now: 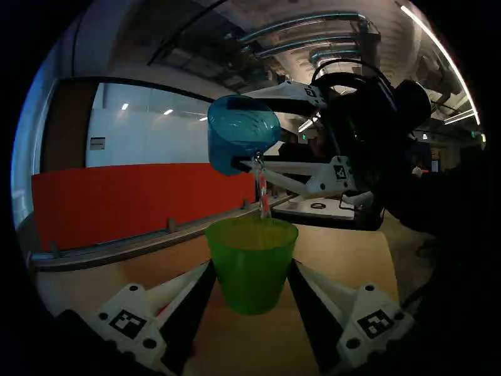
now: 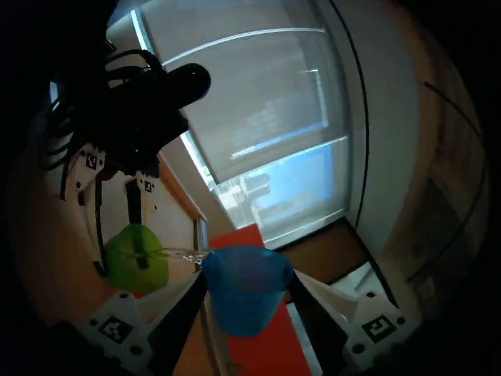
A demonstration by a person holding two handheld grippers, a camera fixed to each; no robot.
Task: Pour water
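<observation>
left claw [image 1: 252, 268] gripping green cup [image 1: 250, 291], upright, tabletop [image 1: 341, 250] beneath | right claw [image 2: 247, 280] clamped on blue cup [image 2: 243, 308], tilted | water [image 1: 262, 188] streaming into green cup

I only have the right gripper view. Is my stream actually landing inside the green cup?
Observer: Yes. In the left gripper view the stream falls from the tilted blue cup straight into the green cup, inside its rim.
Operator: Is the green cup level?
Observer: It stands upright in the left gripper, with one finger against each side.
Operator: What is underneath it?
Observer: A wooden table. I cannot tell whether the cup's base touches it.
</observation>
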